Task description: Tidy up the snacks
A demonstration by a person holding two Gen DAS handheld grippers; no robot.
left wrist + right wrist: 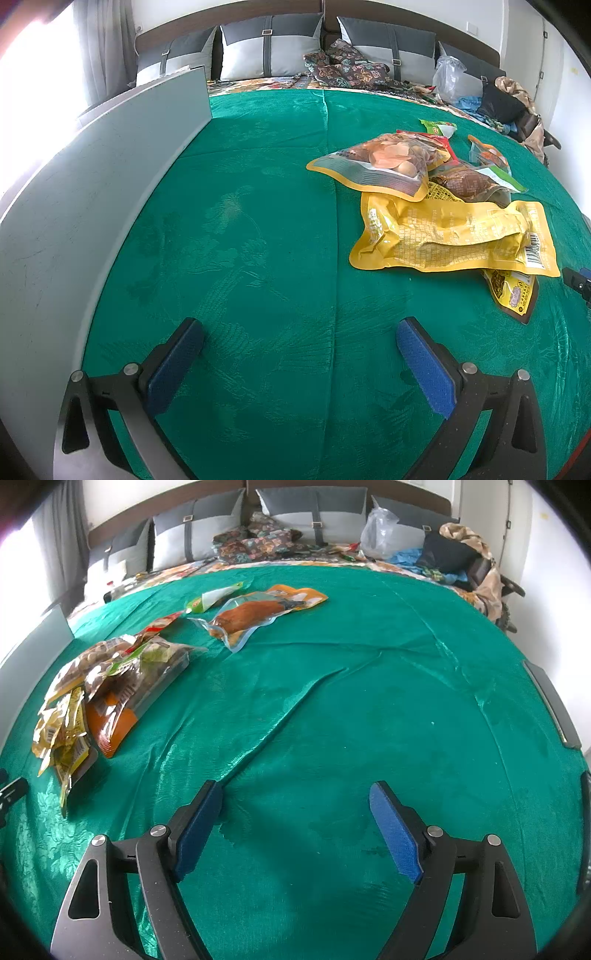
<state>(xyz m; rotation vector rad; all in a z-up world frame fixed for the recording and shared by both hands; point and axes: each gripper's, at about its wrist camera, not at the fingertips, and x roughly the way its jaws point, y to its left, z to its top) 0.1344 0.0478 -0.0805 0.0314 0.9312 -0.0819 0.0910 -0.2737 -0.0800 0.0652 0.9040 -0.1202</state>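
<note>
Several snack packets lie on a green bedspread (258, 221). In the left wrist view a large yellow packet (454, 236) lies at right, under a clear pouch of brown snacks (384, 162), with a dark packet (476, 182) and a small green packet (439, 128) behind. My left gripper (299, 330) hovers open over bare cloth, left of the pile. In the right wrist view the same pile (107, 686) sits at far left, and an orange vacuum pouch (258, 613) and a green-white packet (212, 598) lie farther back. My right gripper (297, 792) stands open and empty above the bedspread (369, 701).
A grey board (99, 177) stands along the left edge of the bed. Grey pillows (269, 48), patterned cushions (343, 66), a clear plastic bag (448, 77) and dark clothes (498, 99) crowd the headboard end. A fold (295, 709) runs through the cloth.
</note>
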